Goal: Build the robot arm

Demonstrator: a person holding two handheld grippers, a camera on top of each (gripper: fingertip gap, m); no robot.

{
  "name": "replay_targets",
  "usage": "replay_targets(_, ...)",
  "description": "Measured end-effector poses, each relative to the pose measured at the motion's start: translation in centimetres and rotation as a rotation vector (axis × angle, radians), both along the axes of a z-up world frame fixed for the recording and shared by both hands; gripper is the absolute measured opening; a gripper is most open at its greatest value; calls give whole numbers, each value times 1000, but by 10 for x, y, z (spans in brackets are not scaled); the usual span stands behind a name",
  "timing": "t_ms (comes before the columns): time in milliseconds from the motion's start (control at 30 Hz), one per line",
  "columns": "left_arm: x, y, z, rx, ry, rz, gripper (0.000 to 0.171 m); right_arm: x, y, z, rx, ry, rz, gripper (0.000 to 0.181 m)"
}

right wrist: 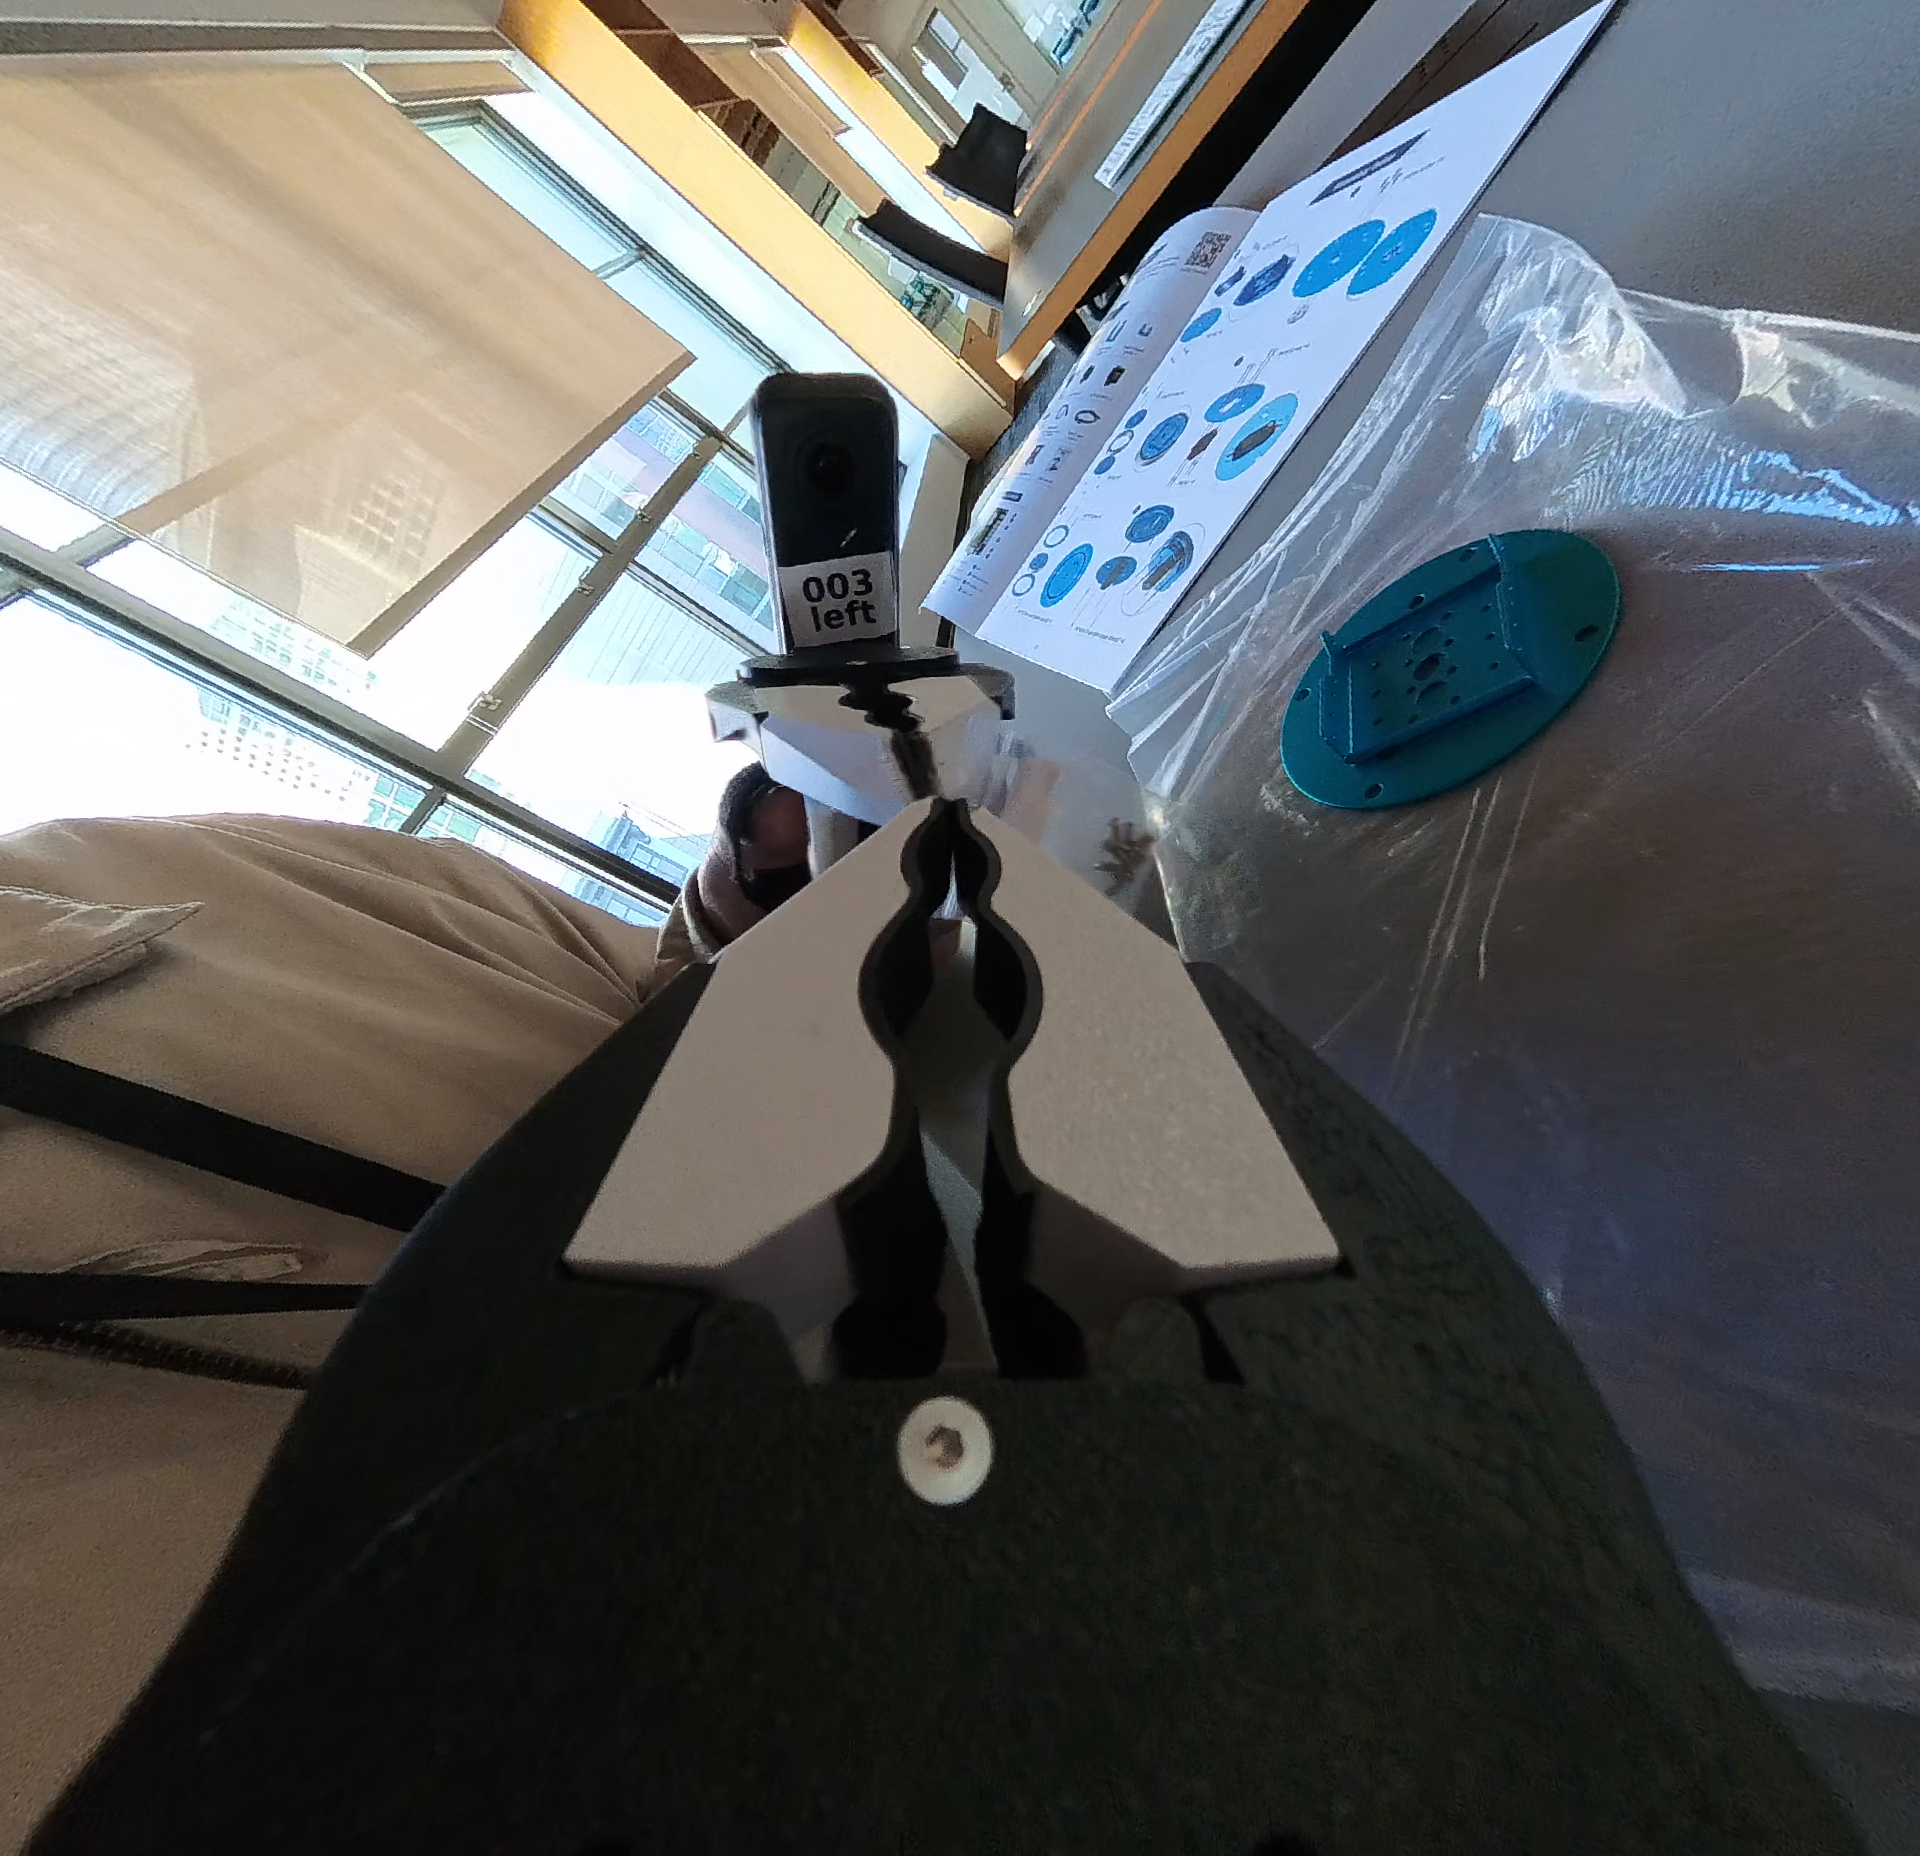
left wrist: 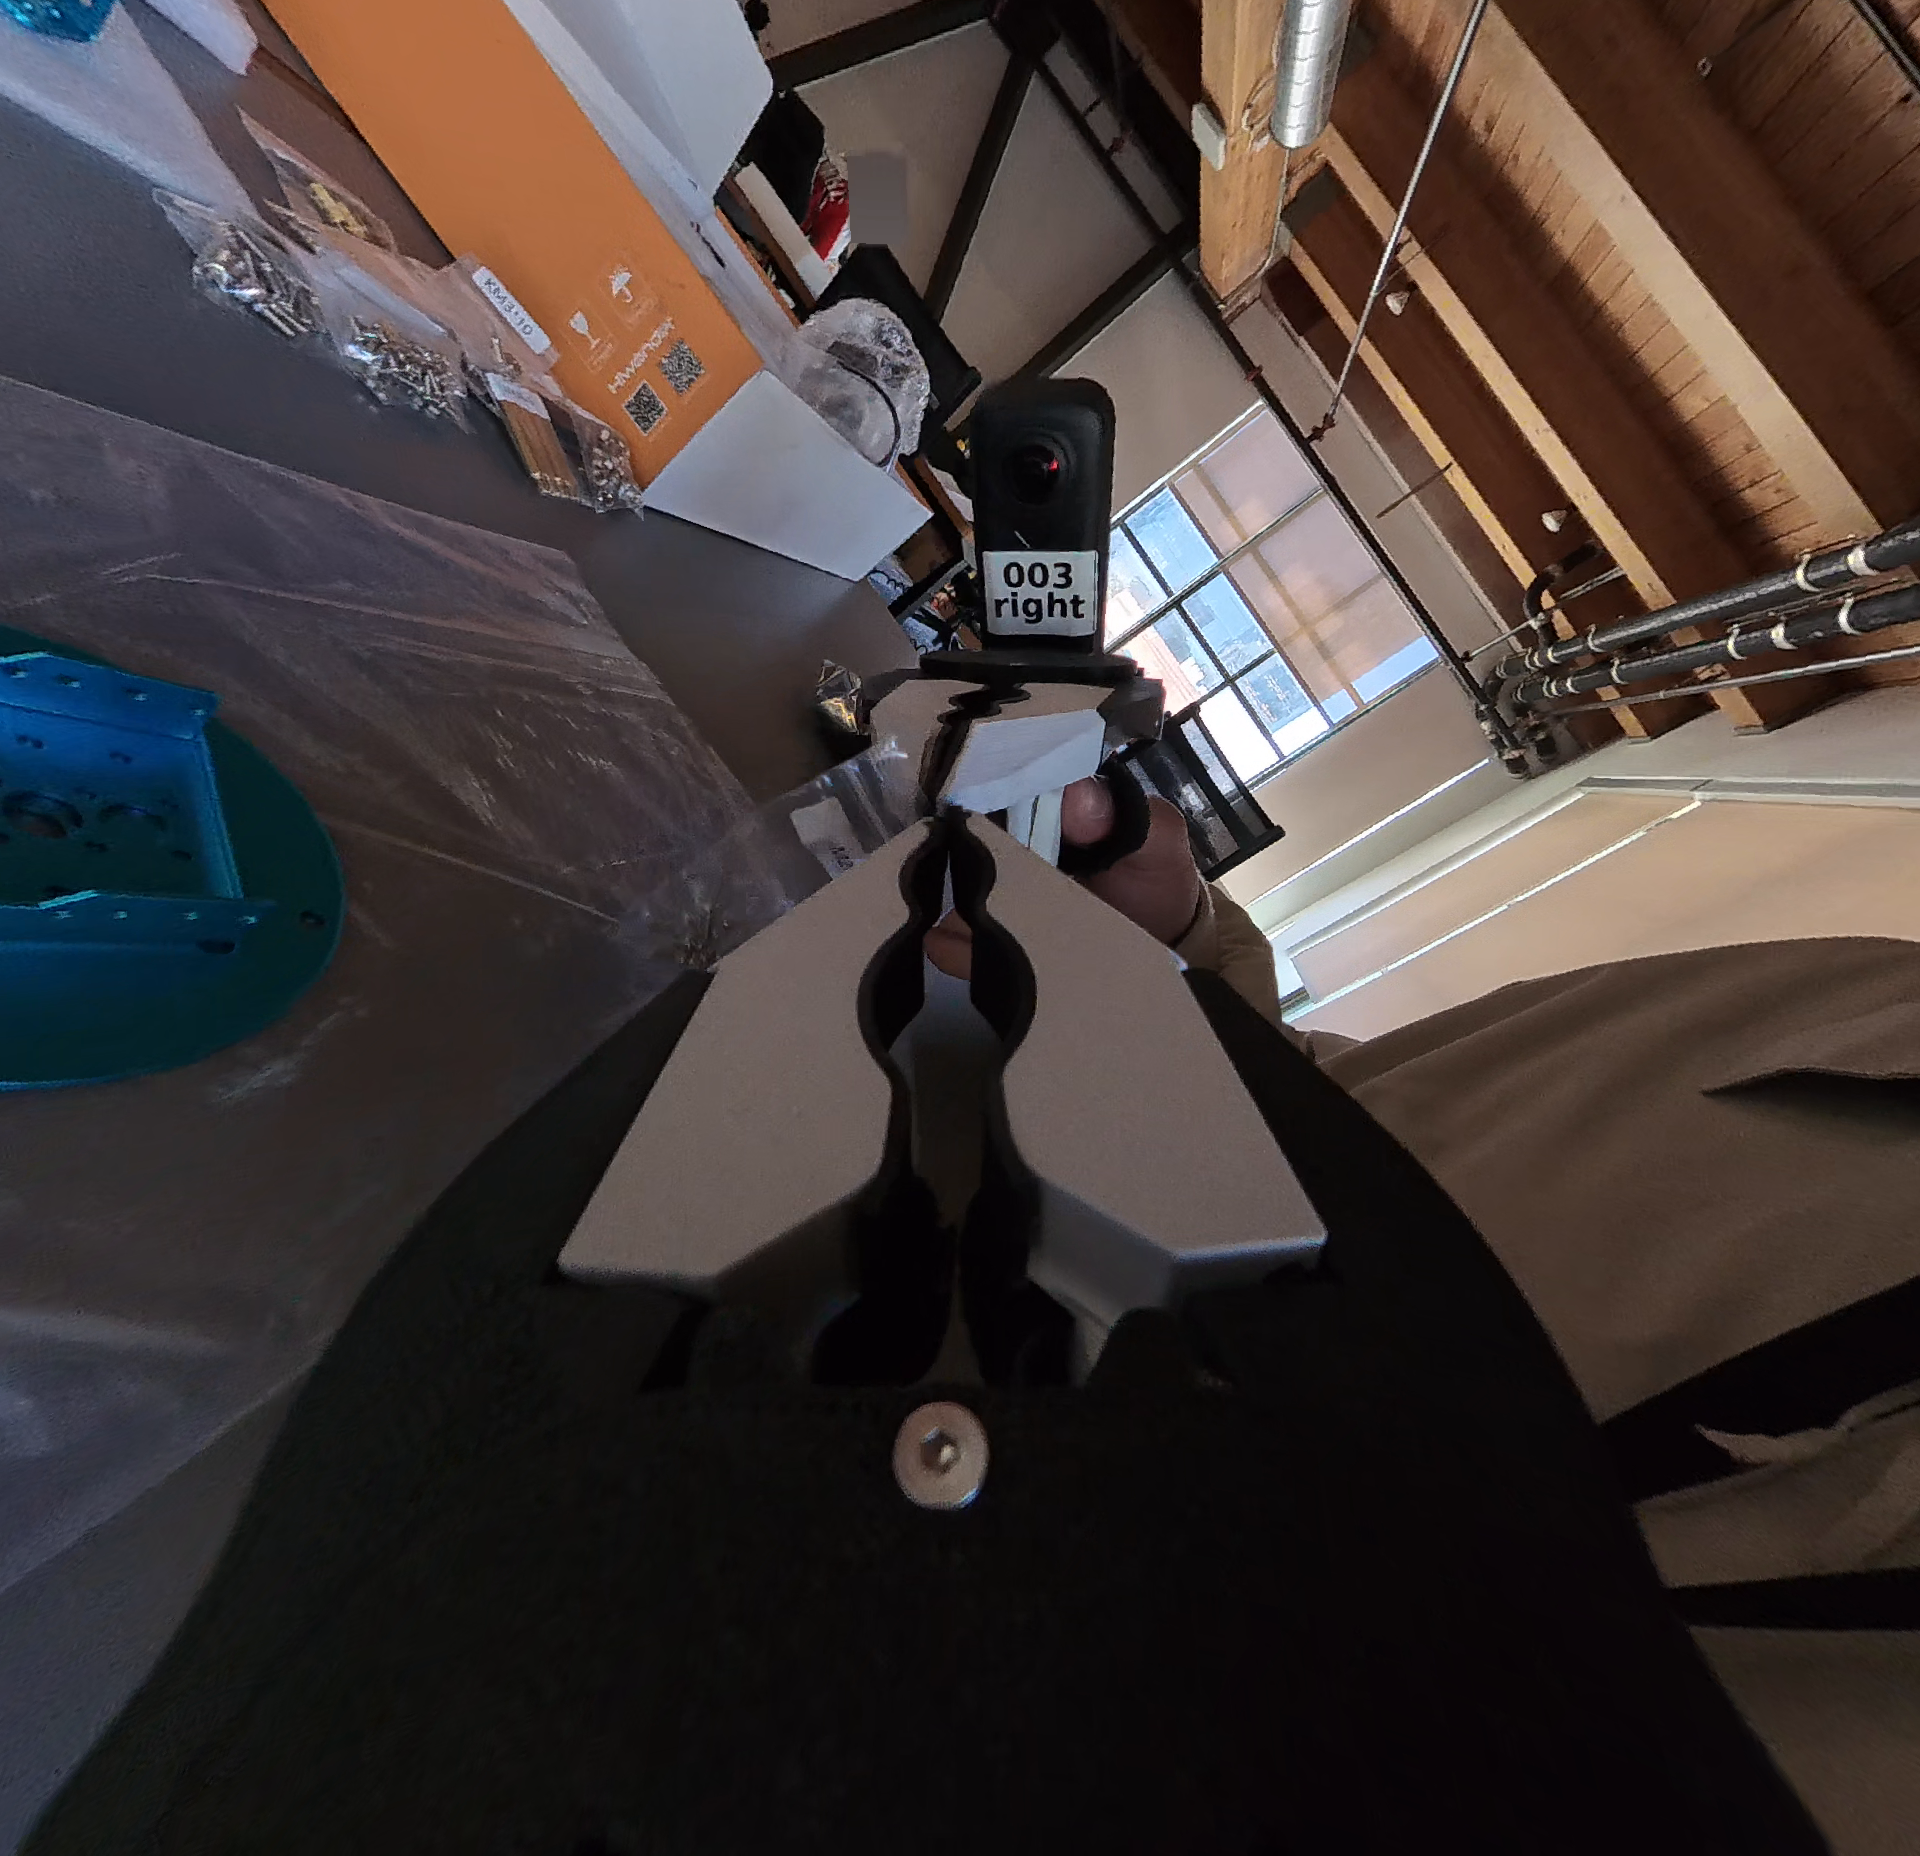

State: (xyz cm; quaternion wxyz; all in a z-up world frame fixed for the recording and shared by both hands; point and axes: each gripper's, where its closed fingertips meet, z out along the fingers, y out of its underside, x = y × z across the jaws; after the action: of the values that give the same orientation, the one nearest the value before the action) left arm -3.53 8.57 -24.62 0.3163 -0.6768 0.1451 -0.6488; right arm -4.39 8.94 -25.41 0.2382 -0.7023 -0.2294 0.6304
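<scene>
My left gripper (left wrist: 951, 819) and my right gripper (right wrist: 945, 804) point at each other with their tips meeting in the air beside the table. Both are shut, and each seems to pinch the edge of a small clear bag of screws (left wrist: 842, 757) that hangs on the table side of the tips (right wrist: 1101, 840). The right gripper shows in the left wrist view (left wrist: 977, 736) with a hand behind it. The left gripper shows in the right wrist view (right wrist: 904, 746). A teal disc (right wrist: 1351, 767) with a blue bracket (right wrist: 1444, 663) bolted on it lies on the table (left wrist: 291, 975).
Clear plastic sheet (right wrist: 1558, 1027) covers the dark table. A printed instruction sheet (right wrist: 1195, 404) lies beyond the disc. Several bags of screws (left wrist: 405, 362) and an orange and white box (left wrist: 499, 144) stand at the far side. A person's beige jacket (left wrist: 1610, 1131) is close behind the grippers. Less than 4 cm separates the two grippers' tips.
</scene>
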Motion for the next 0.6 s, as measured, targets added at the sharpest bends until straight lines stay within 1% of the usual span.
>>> replay_targets(133, -6, 4, -3, 5, 47, 39, 2, 0, 1, -1, 6, -7, -8, 0)
replay_targets(200, -10, 7, -4, 2, 75, 67, 11, 1, 2, -1, 24, -21, -16, 0)
replay_targets(233, -11, 7, -5, 1, 85, 74, 12, 1, 2, -1, 29, -22, -18, 0)
replay_targets(433, 3, -3, -6, 22, 92, 7, 17, -3, -1, -1, 17, -7, -1, 0)
replay_targets(600, 6, -4, -3, 81, 107, 1, 16, -4, -3, 2, -14, 29, 14, 0)
